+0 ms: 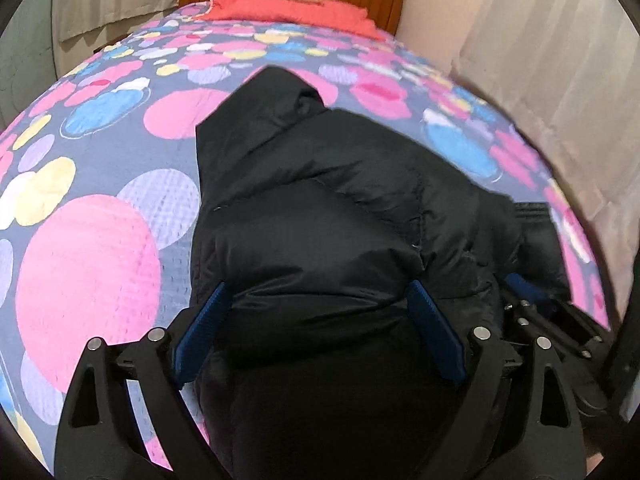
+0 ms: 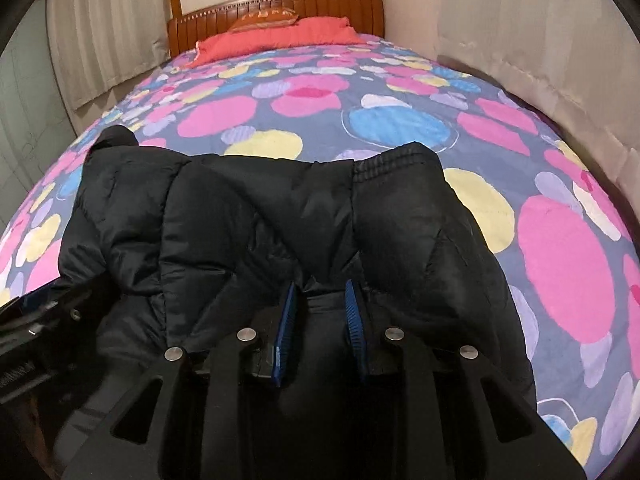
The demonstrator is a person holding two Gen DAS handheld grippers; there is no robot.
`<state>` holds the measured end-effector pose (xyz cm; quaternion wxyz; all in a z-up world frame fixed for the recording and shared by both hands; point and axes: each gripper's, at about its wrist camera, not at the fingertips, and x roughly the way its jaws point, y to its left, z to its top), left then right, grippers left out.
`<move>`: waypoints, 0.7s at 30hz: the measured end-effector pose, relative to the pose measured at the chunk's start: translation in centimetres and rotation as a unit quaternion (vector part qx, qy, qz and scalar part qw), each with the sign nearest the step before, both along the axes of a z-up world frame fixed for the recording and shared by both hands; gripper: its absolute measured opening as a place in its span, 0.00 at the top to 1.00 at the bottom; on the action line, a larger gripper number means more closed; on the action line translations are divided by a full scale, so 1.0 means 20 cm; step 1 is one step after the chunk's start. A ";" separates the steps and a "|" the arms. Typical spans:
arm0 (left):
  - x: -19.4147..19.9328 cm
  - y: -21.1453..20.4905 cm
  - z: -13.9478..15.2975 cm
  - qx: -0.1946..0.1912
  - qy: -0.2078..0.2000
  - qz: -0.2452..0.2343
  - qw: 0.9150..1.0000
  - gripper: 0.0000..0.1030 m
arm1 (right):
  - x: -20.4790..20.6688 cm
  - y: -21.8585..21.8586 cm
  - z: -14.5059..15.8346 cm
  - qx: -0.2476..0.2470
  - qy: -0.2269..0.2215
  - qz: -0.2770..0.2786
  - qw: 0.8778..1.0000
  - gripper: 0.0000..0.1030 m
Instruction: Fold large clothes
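A black puffer jacket (image 1: 340, 216) lies bunched on the bed's near part, its hood pointing to the headboard; it also shows in the right wrist view (image 2: 280, 216), with a ribbed cuff (image 2: 384, 164) at its far edge. My left gripper (image 1: 318, 292) is open, its blue pads (image 1: 432, 320) wide apart on either side of a puffy fold of the jacket. My right gripper (image 2: 320, 292) is shut on a fold of jacket fabric near the bed's front edge. The right gripper also shows at the right edge of the left wrist view (image 1: 532, 300).
The bed has a quilt (image 2: 360, 120) with pink, blue and yellow circles. A red pillow (image 2: 276, 38) and an orange cushion (image 2: 266, 18) lie by the wooden headboard (image 2: 320, 4). Curtains (image 2: 540, 40) hang close along the right side and on the left.
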<state>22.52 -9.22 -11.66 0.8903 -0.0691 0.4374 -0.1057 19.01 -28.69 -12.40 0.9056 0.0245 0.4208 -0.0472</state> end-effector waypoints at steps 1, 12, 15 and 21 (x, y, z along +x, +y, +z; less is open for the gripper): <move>0.00 0.01 0.01 -0.001 0.004 -0.002 1.000 0.14 | 0.00 0.00 0.02 -0.004 0.004 0.000 1.000 0.76; 0.05 0.08 0.05 -0.039 0.000 0.032 0.999 0.15 | 0.06 0.08 0.12 -0.031 -0.006 0.022 0.999 0.73; 0.05 0.05 0.02 -0.020 -0.001 0.034 0.999 0.13 | 0.08 0.05 0.04 -0.015 0.000 0.011 1.000 0.73; 0.05 0.00 -0.05 0.009 -0.012 0.037 0.999 0.12 | 0.08 0.06 -0.05 -0.027 -0.012 0.001 1.000 0.73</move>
